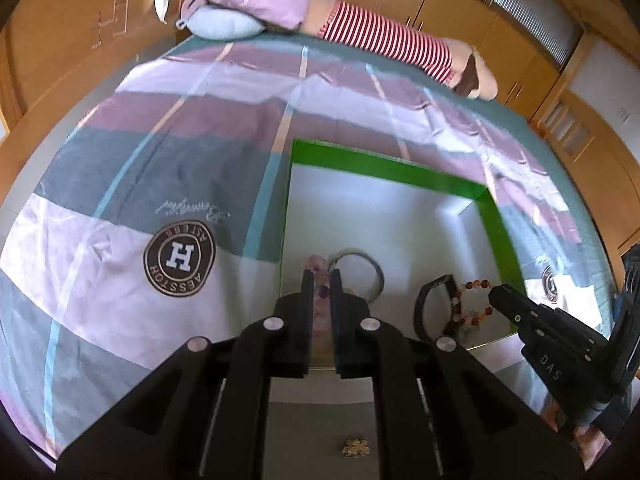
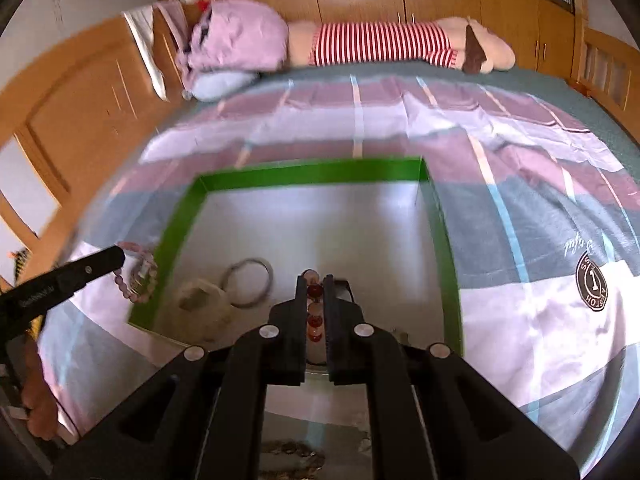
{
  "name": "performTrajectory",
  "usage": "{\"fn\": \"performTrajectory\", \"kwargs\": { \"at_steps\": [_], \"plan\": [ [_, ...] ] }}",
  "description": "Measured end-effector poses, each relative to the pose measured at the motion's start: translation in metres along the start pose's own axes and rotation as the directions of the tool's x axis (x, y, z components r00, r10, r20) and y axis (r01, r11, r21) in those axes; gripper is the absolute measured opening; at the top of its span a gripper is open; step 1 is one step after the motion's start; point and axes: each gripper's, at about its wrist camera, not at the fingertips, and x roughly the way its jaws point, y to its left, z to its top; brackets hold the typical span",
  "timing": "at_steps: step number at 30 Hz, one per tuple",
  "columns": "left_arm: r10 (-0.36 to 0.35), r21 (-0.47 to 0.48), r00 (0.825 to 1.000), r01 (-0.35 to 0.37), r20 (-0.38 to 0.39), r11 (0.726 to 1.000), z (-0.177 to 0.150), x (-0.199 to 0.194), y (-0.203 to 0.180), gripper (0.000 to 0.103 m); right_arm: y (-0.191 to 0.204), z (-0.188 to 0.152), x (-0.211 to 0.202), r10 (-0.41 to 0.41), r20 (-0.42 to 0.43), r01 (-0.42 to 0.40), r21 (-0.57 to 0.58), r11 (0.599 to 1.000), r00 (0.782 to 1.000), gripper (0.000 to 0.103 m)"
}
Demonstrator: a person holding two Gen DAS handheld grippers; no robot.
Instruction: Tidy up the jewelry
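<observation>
2 bead bracelets are pinched in closed jaws, pink [image 1: 320, 280] left, red [image 2: 315, 308] right; thin grips could be slipped.

Clearance, as I see it from the wrist cameras:

- Shallow green-walled tray with a pale grey floor [image 2: 188, 204], lying on the striped pink, grey and white bedspread [image 1: 120, 168]: far half of its floor bare, open to either gripper from above.
- Near half crowded: thin silver-grey bangle [image 2: 249, 282] towards the near left corner, translucent lumpy pouch [image 2: 204, 308] just beside it, black band [image 1: 434, 300] nearer the right wall.
- Low green walls block level entry.
- Bedspread left and right of the tray: flat, unobstructed.
- Far edge of the bed: lilac bundle [image 2: 240, 36] and red-and-white striped plush toy [image 2: 384, 46], well apart from the tray.
</observation>
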Motion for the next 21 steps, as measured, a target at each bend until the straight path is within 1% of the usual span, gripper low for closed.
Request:
{"fn": "performTrajectory", "kwargs": {
  "at_steps": [2,7,8,9,10,11,12,13,15,17,18,21],
  "plan": [
    [0.009,0.006,1.0,-0.009,-0.014,1.0,-0.001,0.006,-0.001,0.007,0.001,-0.004,0.01,-0.005,-0.029,0.005,0.0,1.0,1.0,0.007],
    [0.016,0.005,0.999,-0.016,-0.036,1.0,-0.002,0.012,-0.001,0.008,0.004,-0.01,0.02,-0.012,-0.067,0.011,-0.023,1.0,0.998,0.008],
    [0.023,0.004,0.999,-0.023,-0.036,1.0,-0.003,0.012,-0.001,0.008,0.004,-0.011,0.022,-0.011,-0.079,0.009,-0.027,1.0,0.997,0.008],
    [0.025,0.002,0.999,-0.025,-0.03,1.0,-0.003,0.01,-0.001,0.012,0.004,-0.012,0.023,-0.011,-0.087,0.008,-0.029,1.0,0.996,0.009],
    [0.017,0.001,1.0,-0.017,-0.026,1.0,-0.003,0.009,-0.001,0.022,0.005,-0.012,0.023,-0.012,-0.092,0.009,-0.031,0.999,0.996,0.017],
    [0.011,-0.001,1.0,-0.011,-0.021,1.0,-0.003,0.007,-0.001,0.028,0.005,-0.013,0.023,-0.016,-0.096,0.014,-0.031,0.999,0.995,0.022],
    [0.011,-0.002,1.0,-0.011,-0.014,1.0,-0.003,0.004,-0.002,0.028,0.004,-0.014,0.021,-0.018,-0.093,0.016,-0.024,1.0,0.996,0.035],
    [0.009,0.0,1.0,-0.009,-0.011,1.0,-0.002,0.003,-0.003,0.028,0.003,-0.014,0.018,-0.011,-0.086,0.01,-0.013,1.0,0.996,0.039],
    [-0.002,0.008,1.0,0.002,-0.003,1.0,-0.003,-0.002,-0.006,0.03,0.002,-0.013,0.012,0.0,-0.064,-0.001,-0.003,1.0,0.998,0.039],
    [-0.005,0.011,1.0,0.005,-0.002,1.0,-0.004,-0.004,-0.008,0.038,0.002,-0.013,0.006,0.0,-0.05,0.0,-0.006,1.0,0.999,0.039],
    [-0.003,0.013,1.0,0.003,-0.002,1.0,-0.004,-0.005,-0.009,0.04,0.001,-0.013,0.004,0.002,-0.045,-0.003,-0.003,1.0,0.999,0.039],
    [0.001,0.027,1.0,-0.001,0.0,1.0,-0.007,-0.01,-0.015,0.041,-0.002,-0.014,0.0,0.025,-0.05,-0.024,0.02,1.0,0.998,0.039]
  ]
}}
